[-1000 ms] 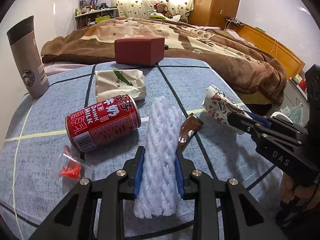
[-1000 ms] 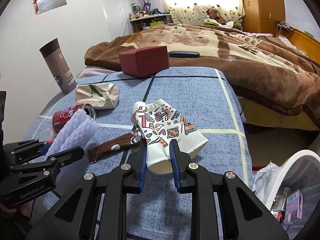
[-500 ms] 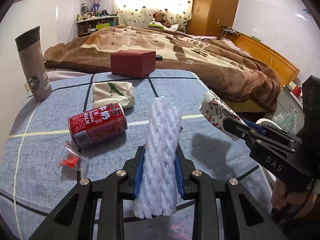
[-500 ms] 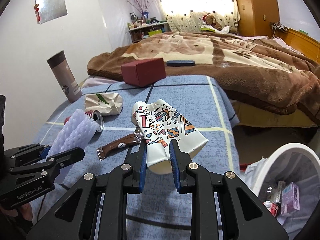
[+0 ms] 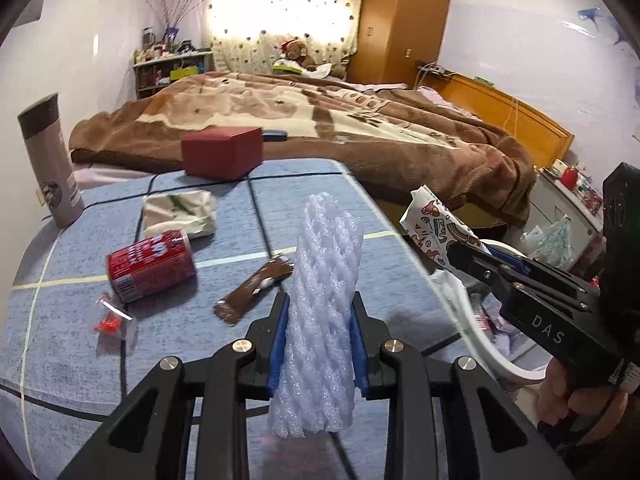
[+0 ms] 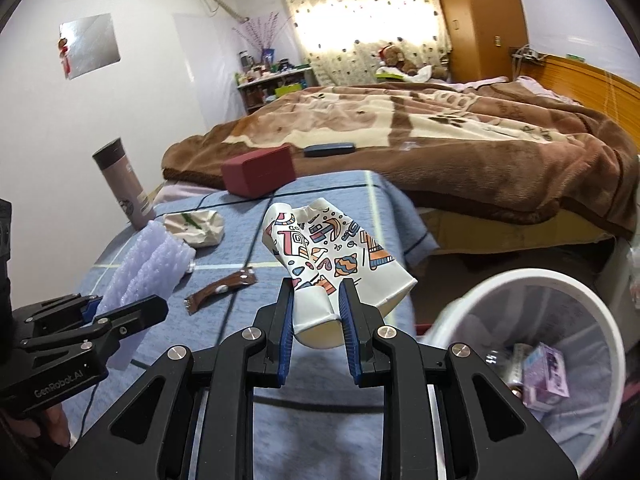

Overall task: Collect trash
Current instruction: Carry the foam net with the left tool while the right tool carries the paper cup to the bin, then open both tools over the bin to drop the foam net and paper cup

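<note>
My left gripper (image 5: 319,312) is shut on a white foam net sleeve (image 5: 324,292) and holds it above the blue table (image 5: 80,352). My right gripper (image 6: 315,300) is shut on a crushed patterned paper cup (image 6: 332,256), lifted near the table's right edge, left of the white trash bin (image 6: 532,292). The cup also shows in the left wrist view (image 5: 436,220). On the table lie a red drink can (image 5: 150,266), a brown wrapper (image 5: 254,294), a crumpled white paper bag (image 5: 178,214) and a small clear wrapper with red inside (image 5: 114,322).
A grey tumbler (image 5: 50,160) stands at the table's far left. A dark red box (image 5: 222,152) sits at the far edge. A bed with a brown blanket (image 5: 360,128) lies beyond. The bin (image 5: 480,340) holds a bag and several pieces of trash.
Both grippers have risen and moved right with their loads. The foam sleeve is off the table. The trash bin has come closer in the right wrist view.
</note>
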A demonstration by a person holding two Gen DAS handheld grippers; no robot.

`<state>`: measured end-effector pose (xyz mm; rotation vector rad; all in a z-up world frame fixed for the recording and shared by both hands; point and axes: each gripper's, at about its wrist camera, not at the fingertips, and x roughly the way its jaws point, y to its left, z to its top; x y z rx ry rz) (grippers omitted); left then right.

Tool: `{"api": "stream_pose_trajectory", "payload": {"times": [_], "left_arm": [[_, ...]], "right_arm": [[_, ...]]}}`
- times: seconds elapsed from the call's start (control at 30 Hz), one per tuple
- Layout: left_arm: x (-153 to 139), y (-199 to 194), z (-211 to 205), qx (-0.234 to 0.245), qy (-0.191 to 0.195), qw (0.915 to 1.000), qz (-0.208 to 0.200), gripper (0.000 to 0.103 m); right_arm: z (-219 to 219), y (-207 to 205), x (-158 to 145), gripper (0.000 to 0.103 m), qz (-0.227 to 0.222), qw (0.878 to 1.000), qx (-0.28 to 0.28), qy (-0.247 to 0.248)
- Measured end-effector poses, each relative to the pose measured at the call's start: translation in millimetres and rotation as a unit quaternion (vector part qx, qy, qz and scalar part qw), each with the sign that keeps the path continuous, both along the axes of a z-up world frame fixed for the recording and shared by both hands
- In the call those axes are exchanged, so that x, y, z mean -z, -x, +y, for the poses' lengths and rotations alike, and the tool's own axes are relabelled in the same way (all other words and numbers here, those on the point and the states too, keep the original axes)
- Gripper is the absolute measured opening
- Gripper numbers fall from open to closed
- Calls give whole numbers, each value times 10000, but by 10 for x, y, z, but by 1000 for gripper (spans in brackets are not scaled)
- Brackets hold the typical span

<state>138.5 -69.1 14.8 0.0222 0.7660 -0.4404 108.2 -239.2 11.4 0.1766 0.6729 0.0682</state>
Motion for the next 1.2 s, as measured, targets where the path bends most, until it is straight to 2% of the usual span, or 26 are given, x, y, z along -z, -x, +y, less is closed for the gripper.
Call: {"api": "stream_pose_trajectory", "payload": {"times": [0.37, 0.8, 1.2], "left_arm": [[-47, 217, -589, 537, 42, 9985, -48, 29], [16, 402, -1398, 1254, 84, 9921, 70, 29], [240, 456, -1941, 1639, -120, 9857, 375, 29]], "right_arm": [[-430, 317, -37, 23, -109, 9984, 553, 85], [-964, 551, 58, 23, 94, 9914, 1307, 44], [-1293, 682, 279, 23, 476, 9828, 1785, 78]]}}
